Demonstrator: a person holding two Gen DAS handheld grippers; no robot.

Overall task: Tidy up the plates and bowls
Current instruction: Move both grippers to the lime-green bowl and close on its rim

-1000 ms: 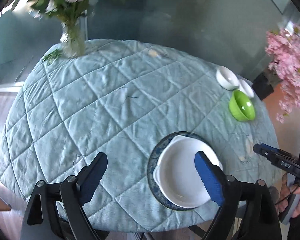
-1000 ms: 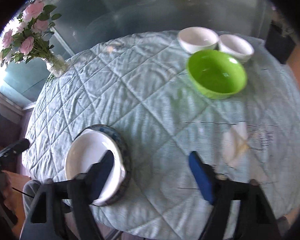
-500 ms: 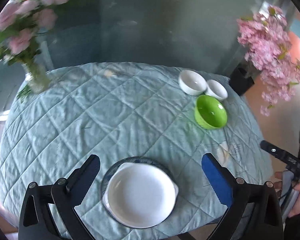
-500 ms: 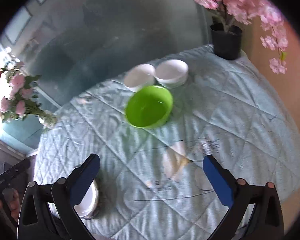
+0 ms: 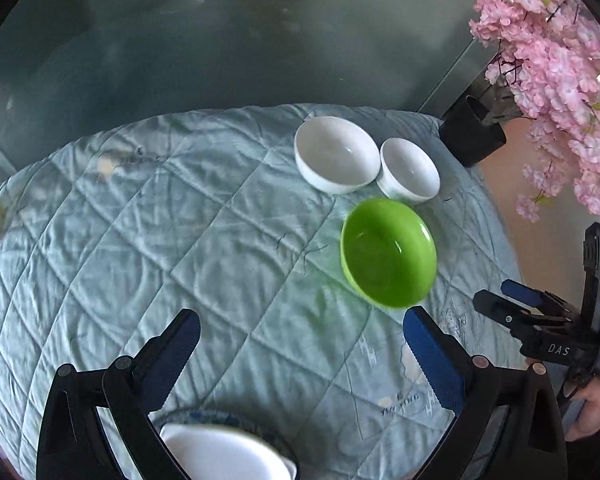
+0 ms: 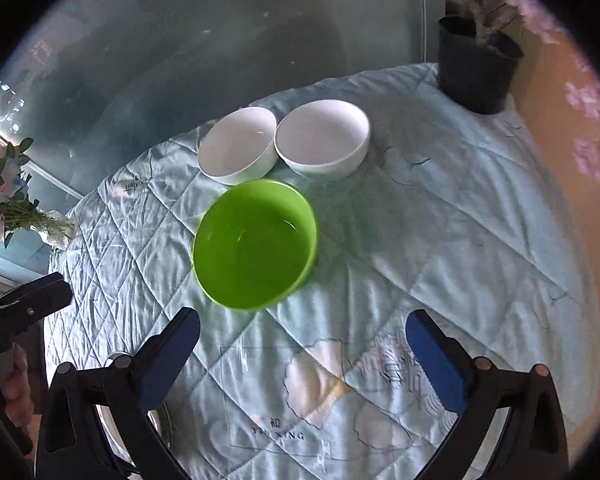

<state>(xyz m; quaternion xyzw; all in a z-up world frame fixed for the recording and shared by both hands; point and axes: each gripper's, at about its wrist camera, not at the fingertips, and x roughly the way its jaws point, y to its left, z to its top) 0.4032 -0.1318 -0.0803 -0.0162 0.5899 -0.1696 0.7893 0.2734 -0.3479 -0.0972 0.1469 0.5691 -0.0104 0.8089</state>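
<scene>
Both claws, left claw and right claw, gape wide and empty above the quilted worktop. The green bowl sits near two white bowls; approach its rim squarely, then close gently.

A quilted blue cloth, a black pot of pink blossoms.

Quilted pale-blue tablecloth; green bowl, two white bowls, black flowerpot, stacked plates
</scene>
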